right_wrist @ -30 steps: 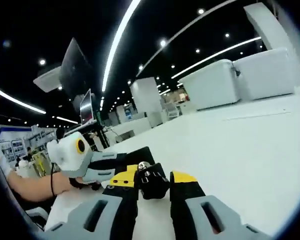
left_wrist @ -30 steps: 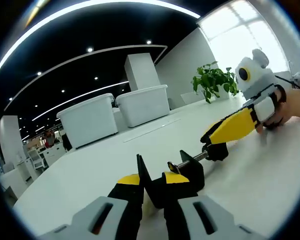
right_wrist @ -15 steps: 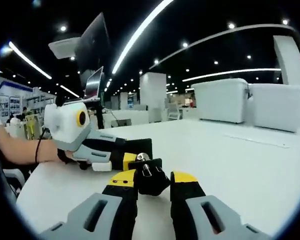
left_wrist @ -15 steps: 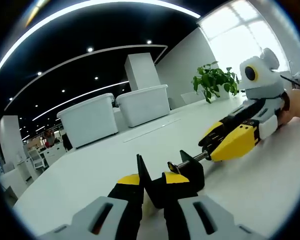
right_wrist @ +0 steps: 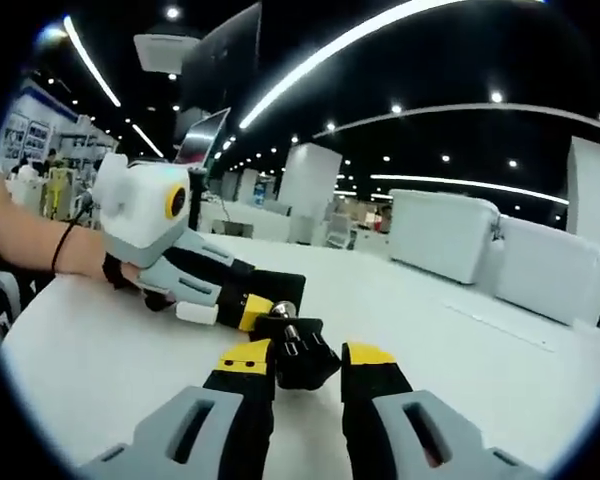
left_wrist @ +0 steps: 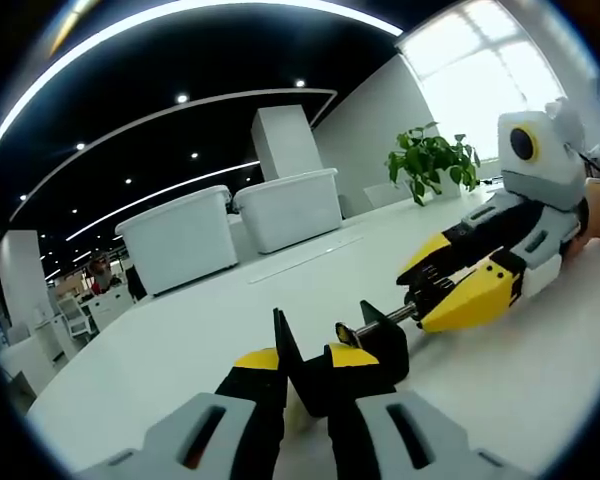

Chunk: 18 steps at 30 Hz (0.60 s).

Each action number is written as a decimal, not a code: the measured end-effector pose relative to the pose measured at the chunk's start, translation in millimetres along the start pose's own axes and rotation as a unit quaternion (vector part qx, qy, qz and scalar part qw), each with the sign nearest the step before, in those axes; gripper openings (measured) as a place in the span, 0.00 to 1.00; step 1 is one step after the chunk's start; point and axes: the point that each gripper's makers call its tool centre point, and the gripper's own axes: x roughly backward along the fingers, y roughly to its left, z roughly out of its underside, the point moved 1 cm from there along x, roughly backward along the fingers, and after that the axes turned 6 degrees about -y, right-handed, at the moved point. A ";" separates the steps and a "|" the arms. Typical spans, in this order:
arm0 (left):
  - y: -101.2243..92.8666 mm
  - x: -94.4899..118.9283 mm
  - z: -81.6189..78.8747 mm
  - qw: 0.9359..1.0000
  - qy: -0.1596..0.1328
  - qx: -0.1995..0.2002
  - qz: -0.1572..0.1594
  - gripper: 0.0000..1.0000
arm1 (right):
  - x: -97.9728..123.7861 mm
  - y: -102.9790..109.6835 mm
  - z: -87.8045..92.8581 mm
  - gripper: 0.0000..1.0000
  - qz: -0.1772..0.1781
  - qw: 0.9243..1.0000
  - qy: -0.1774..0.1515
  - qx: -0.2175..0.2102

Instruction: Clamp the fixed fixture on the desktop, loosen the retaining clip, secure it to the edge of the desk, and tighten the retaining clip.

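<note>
The left gripper (left_wrist: 305, 385) sat low on the white desktop (left_wrist: 180, 350), its yellow-tipped jaws closed on the black body of the fixture (left_wrist: 325, 372), which rested on the desk directly between them. Just ahead of those jaws and to their right, the fixture's threaded rod ran out to the retaining clip's knob (left_wrist: 423, 297), and the right gripper (left_wrist: 458, 285) had its jaws pinched on that knob. Over the past second the left gripper view barely shifted, so the fixture had stayed pinned in place, while the right gripper rolled about the rod: its yellow jaws, stacked nearly flat a second ago, now stood one above the other at a steeper tilt, and its white camera housing had swung upward. In the right gripper view the right gripper (right_wrist: 295, 372) was closed on the black knob (right_wrist: 298, 352), with the bright rod end just beyond it and the left gripper (right_wrist: 242, 308) further ahead to the left, held by a person's hand (right_wrist: 50, 250). That whole view had rolled and the ceiling lights swept across it, which fits a wrist turn and not any slide of the clamp. I judged this to be the loosening step under way, the knob being wound back to open the clamp; the fixture was not yet at the desk edge. Two white bins (left_wrist: 230, 225) and a potted plant (left_wrist: 430, 165) stood well beyond both grippers.
</note>
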 end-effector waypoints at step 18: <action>-1.1 0.8 -0.6 1.000 -0.001 0.000 0.001 0.15 | 3.1 -21.0 -2.1 0.30 0.000 0.972 -0.010 -0.236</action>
